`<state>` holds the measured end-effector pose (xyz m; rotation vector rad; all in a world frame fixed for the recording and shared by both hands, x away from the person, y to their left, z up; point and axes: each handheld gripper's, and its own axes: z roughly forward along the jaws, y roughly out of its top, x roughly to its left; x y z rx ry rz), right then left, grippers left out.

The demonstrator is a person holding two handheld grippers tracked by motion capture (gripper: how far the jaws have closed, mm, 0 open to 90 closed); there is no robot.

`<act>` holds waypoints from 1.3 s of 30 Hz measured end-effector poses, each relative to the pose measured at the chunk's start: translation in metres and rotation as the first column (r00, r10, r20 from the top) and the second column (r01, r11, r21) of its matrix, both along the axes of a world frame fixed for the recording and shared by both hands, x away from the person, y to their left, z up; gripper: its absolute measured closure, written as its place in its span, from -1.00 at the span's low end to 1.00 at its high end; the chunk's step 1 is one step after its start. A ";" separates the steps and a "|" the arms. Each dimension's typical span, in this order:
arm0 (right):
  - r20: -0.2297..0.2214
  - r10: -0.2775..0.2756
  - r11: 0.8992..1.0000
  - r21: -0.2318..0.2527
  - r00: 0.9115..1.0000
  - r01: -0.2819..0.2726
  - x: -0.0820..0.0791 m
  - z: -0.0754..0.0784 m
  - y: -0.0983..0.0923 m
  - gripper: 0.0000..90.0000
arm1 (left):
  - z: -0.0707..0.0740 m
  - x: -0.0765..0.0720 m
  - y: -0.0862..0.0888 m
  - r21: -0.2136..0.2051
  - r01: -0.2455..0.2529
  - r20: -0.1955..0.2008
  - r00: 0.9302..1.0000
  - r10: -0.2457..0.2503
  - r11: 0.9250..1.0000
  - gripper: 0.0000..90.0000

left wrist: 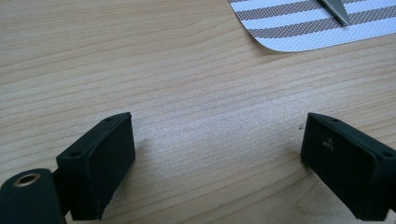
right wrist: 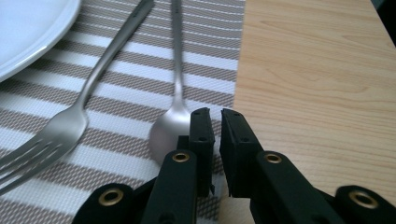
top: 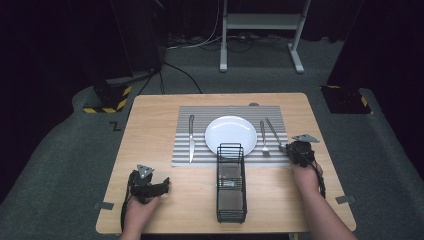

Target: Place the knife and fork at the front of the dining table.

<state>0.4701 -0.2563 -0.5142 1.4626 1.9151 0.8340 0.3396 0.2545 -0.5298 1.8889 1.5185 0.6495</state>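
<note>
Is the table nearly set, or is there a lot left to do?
It looks nearly set. The plate sits on the striped mat, with the knife on one side, the fork and spoon on the other. The right tool, jaws almost together, is at the spoon's bowl, apparently nudging it. The left tool rests open on the table. Little seems left beyond straightening.

In the right gripper view the near edge of the spoon (right wrist: 170, 128) bowl lies behind the right gripper (right wrist: 217, 116), so whether a jaw touches it cannot be told; the fork (right wrist: 56, 135) tines and the plate (right wrist: 28, 32) run off the left edge. In the left gripper view only the tip of the knife (left wrist: 338, 10) shows, cut by the top edge; in the high view the contents of the wire basket (top: 231, 182) are too small to tell.
</note>
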 end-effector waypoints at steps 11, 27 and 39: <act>0.057 0.013 0.999 0.047 0.998 -0.016 -0.001 0.014 0.004 0.63 | 0.000 0.000 0.000 0.000 0.000 0.000 1.000 0.000 1.000 -0.78; -0.068 0.001 1.000 0.018 0.998 0.000 0.044 -0.001 0.029 0.79 | 0.000 0.000 0.000 0.000 0.003 0.000 1.000 -0.003 1.000 -0.78; -0.072 -0.024 0.999 0.040 0.997 0.027 0.033 -0.001 0.022 0.63 | 0.000 0.000 0.000 0.000 0.002 0.000 1.000 -0.002 1.000 -0.78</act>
